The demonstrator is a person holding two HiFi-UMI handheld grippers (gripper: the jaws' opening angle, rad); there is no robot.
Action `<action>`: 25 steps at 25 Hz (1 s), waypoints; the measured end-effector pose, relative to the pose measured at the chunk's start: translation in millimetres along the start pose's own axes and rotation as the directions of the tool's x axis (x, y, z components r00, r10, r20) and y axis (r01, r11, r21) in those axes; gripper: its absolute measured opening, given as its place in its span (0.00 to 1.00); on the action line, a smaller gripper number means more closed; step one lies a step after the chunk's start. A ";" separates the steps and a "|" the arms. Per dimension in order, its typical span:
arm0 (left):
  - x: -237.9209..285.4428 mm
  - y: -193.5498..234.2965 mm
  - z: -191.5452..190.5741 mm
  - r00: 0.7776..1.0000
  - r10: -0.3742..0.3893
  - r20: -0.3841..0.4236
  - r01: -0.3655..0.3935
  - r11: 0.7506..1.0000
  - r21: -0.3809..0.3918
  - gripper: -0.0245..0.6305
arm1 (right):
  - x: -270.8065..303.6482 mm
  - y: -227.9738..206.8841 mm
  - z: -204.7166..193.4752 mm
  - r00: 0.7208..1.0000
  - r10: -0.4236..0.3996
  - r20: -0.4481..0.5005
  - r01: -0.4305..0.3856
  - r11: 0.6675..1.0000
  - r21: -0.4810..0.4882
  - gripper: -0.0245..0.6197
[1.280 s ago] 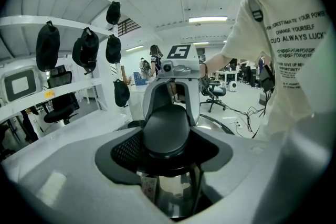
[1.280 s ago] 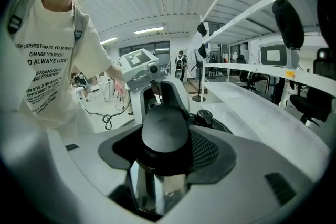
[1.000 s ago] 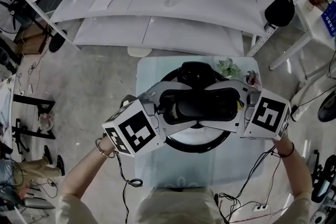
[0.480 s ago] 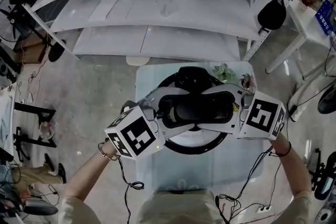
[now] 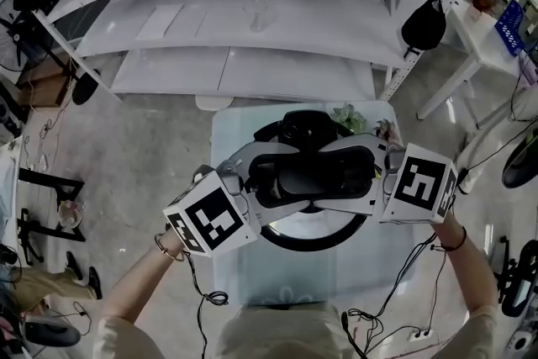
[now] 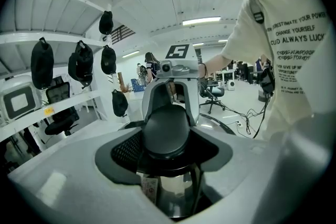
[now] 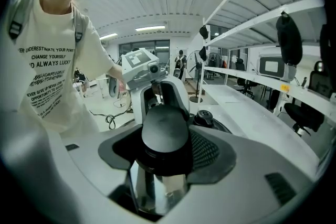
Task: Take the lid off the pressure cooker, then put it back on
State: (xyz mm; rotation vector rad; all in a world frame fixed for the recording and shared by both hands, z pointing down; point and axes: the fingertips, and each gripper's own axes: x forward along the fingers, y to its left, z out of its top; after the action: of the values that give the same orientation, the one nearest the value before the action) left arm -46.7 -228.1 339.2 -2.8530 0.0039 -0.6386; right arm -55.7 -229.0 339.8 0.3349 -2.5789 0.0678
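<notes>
Pressure cooker [image 5: 313, 243] stood at the middle of the small glass surface [image 5: 252, 273], directly below the head camera; lid [image 5: 290, 224] seen inside the dark rim, its black handle [image 5: 315, 171] lying crosswise on top

Left tongs [image 6: 167, 145] closed on the left end of that handle, right tongs [image 7: 167, 150] closed on the right end; in each gripper view the rounded black end fills the space between the jaws, which stand wide only because the handle is broad; bright metal is seen just beneath, and the opposite tongs are faced across it

Change over the last second: little; the same grip is kept at both ends, and no widening or narrowing of the jaws is noted; shelving and surface have slid somewhat across the head view, which is put down to the head moving; against the rim, handle and tongs sit slightly farther up the frame than before, which fits a small joint lift, though no gap between lid and rim can be made out from above

Judged for the task: removal is only starting; the lid is held but not shown clear of the pot; an even pull from both hands is called for, since one side leading would likely tilt it; replacement remains undone
</notes>
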 end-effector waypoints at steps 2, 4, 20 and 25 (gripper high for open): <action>0.0 -3.2 5.5 1.000 -0.002 0.001 0.002 1.000 0.008 0.47 | -5.0 3.5 1.8 1.000 -0.007 -0.001 0.007 1.000 -0.002 0.46; 0.8 -7.2 11.4 1.000 -0.002 0.002 0.002 1.000 0.017 0.47 | -10.5 7.8 3.4 1.000 -0.013 0.003 0.013 1.000 -0.007 0.46; 44.2 -75.1 61.2 0.999 0.030 -0.025 -0.029 0.999 0.038 0.47 | -80.2 65.9 -24.2 1.000 -0.009 0.026 0.010 0.999 -0.035 0.46; 65.8 -103.4 79.8 0.999 0.038 -0.030 -0.037 0.999 0.028 0.47 | -109.3 88.8 -40.0 1.000 0.007 0.023 -0.006 0.999 -0.040 0.46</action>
State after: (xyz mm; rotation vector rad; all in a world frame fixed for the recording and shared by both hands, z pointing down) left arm 41.9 -113.6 318.5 -2.8095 0.0533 -0.6689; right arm 32.6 -114.0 319.2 0.3139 -2.6004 0.0150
